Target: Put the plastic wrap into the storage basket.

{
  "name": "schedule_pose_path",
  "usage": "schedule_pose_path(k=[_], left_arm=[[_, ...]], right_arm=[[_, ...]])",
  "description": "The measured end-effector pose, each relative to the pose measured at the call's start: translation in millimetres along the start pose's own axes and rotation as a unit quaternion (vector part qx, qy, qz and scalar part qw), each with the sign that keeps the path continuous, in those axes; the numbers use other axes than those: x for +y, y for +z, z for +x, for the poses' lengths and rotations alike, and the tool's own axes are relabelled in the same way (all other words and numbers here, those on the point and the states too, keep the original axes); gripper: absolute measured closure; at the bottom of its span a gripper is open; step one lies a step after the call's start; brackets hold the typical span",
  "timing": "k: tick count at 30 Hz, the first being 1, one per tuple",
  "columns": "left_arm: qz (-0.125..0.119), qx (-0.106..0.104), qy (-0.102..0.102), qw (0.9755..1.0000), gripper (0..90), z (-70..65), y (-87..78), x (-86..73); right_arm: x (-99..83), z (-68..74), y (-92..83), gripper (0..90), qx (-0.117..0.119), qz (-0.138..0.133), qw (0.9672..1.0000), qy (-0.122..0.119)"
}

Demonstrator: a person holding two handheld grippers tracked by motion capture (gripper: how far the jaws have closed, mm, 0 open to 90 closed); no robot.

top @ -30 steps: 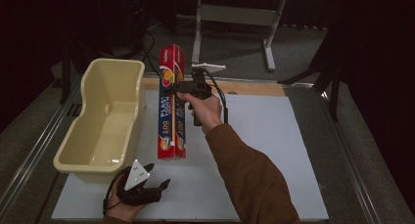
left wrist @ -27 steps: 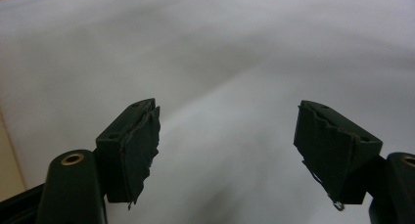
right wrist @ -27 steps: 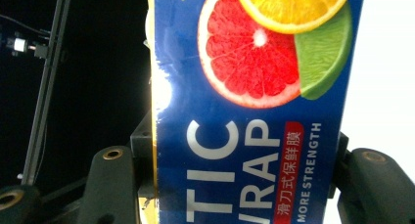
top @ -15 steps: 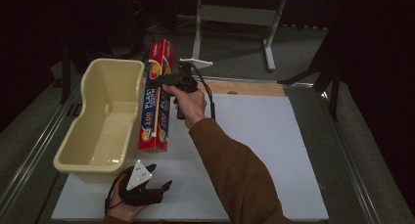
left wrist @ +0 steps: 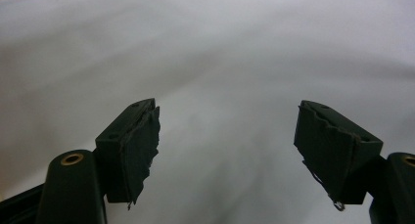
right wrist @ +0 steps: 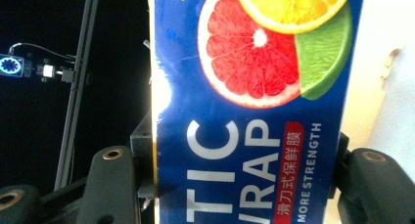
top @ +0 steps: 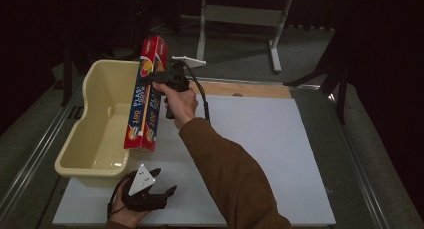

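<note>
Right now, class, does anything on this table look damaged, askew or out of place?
Yes. The left claw has ragged, torn black pads. The plastic wrap box hangs tilted in the right claw, over the edge of the cream tub rather than lying flat.

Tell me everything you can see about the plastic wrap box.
The plastic wrap box is a long, narrow carton that looks like glossy cardboard, with a blue face and red sides, printed with citrus slices and white lettering. It looks closed. It hangs tilted, upper end away, above the near wall of the cream tub, clamped by the right claw.
</note>
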State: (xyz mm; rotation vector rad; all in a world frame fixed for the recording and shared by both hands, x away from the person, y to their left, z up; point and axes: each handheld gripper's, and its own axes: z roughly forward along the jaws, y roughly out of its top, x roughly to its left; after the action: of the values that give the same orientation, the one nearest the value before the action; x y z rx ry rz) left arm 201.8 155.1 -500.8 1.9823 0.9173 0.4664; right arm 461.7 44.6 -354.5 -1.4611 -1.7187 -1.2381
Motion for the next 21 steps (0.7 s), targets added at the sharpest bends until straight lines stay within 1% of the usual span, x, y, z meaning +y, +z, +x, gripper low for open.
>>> schedule_pose_path(k=[4, 5, 6, 8, 11, 15, 18, 21], left_arm=[[-0.007, 0.000, 0.000, 1.0000, 25.0, 1.0, -1.7, 0.1], [-0.007, 0.000, 0.000, 1.0000, 25.0, 1.0, -1.7, 0.1], [-0.009, -0.002, 0.000, 1.0000, 25.0, 1.6, -1.8, 0.2], [-0.009, -0.001, 0.000, 1.0000, 25.0, 1.4, -1.5, 0.4], [-0.009, 0.000, 0.000, 1.0000, 24.8, 0.7, -1.1, 1.0], [-0.012, -0.001, 0.001, 0.9999, 24.7, -0.4, -1.7, 0.7], [-0.011, -0.001, 0.001, 0.9999, 24.4, -0.7, -1.9, 0.4], [-0.012, -0.001, 0.000, 0.9999, 24.4, -0.4, -2.3, 0.3]], right_arm=[[-2.5, 1.2, 10.8, 39.6, -0.005, 0.001, 1.0000, 0.004], [-2.5, 1.2, 10.8, 39.6, -0.005, 0.001, 1.0000, 0.004], [-4.2, 2.9, 15.7, 39.6, -0.001, 0.001, 1.0000, 0.002], [-6.5, 6.2, 19.2, 39.6, 0.000, 0.003, 1.0000, -0.004], [-12.1, 12.8, 25.1, 39.6, -0.009, 0.003, 0.9998, -0.019], [-16.0, 18.9, 30.4, 39.6, -0.010, 0.004, 0.9996, -0.025], [-18.2, 21.8, 31.6, 39.6, -0.003, 0.001, 0.9999, -0.014], [-18.4, 25.1, 33.7, 39.6, 0.004, 0.001, 0.9999, -0.011]])
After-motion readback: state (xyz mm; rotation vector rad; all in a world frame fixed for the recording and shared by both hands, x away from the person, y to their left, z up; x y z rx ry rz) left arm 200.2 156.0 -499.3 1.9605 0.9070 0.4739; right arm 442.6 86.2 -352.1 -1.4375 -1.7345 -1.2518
